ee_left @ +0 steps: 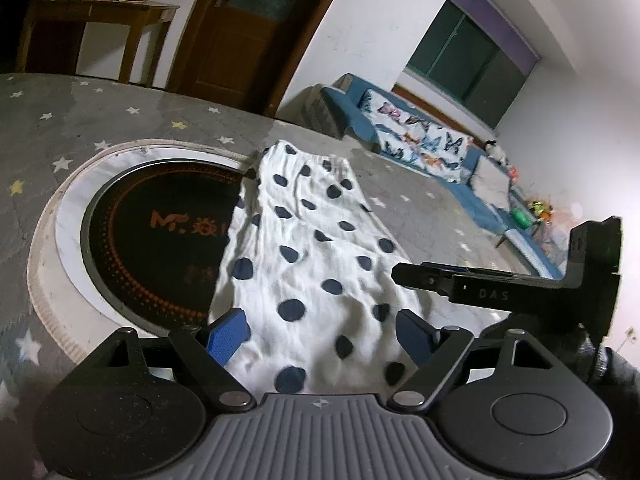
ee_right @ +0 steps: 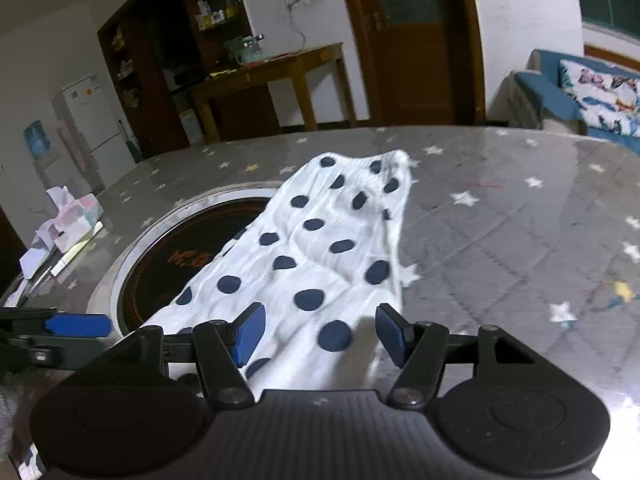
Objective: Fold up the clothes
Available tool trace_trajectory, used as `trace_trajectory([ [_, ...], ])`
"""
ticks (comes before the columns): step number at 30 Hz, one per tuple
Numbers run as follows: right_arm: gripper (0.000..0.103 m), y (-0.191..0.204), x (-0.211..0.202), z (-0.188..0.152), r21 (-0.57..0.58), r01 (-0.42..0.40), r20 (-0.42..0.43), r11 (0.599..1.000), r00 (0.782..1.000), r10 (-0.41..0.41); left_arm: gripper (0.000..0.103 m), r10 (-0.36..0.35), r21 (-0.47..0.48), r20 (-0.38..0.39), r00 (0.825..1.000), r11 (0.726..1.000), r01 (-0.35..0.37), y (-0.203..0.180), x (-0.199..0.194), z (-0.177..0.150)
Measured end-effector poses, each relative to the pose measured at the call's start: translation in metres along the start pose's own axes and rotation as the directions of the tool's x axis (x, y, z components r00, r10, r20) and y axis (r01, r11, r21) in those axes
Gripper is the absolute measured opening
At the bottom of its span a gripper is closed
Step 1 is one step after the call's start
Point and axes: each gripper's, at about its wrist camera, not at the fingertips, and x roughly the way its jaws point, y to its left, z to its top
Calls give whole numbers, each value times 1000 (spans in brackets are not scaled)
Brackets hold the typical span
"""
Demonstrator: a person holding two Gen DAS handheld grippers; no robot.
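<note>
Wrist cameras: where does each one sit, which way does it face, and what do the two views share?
Left wrist: on the left hand-held gripper, looking down along the polka-dot garment toward the sofa; its blue pads show, and the right hand-held gripper enters from the right.
Right wrist: on the right hand-held gripper, facing the garment, side table and fridge; the left hand-held gripper's pad shows at left.
Shared: garment, round burner, star-print tablecloth, door.

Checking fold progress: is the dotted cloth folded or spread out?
Looks folded lengthwise: the cloth lies as a long narrow strip on the table, one side overlapping the round burner. Layers underneath: cannot tell.
</note>
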Motion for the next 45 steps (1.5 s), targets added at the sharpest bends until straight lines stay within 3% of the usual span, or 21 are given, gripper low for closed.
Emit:
trace_trajectory([
  [5,62,-9,-6,-1,39,-6,19,999,1000,5,66,58,-24,-42,997,998,-59,18,7,-4],
  [11,56,-26,-33,-16,78,39,9,996,999,-40,58,29,-16,-28,999,999,-30,21,-12,-15],
  [17,49,-30,-44,-38,112,20,3,994,1000,-20,44,44,31,-33,998,999,-43,13,-16,-24],
  [23,37,-26,-37,-49,118,-14,-8,993,1000,15,43,83,43,-31,996,996,-81,13,-9,-15],
  [30,35,-21,-37,-53,103,-22,5,994,1000,22,43,126,77,-58,990,990,-122,13,23,2],
  [34,32,-19,-34,-52,72,-14,11,997,1000,14,12,125,91,-72,990,989,-118,12,33,3],
  [35,30,-20,-33,-51,69,-17,13,997,1000,16,9,125,102,-71,990,988,-117,11,35,3],
  [37,28,-21,-30,-50,70,-25,17,997,1000,24,4,130,113,-63,989,986,-122,10,35,2],
  [42,5,-22,-26,-52,69,-49,23,996,999,47,3,128,98,-21,992,987,-125,11,25,8],
  [45,3,-20,-31,-52,51,-25,38,998,999,23,3,141,91,-10,990,986,-139,12,21,10],
])
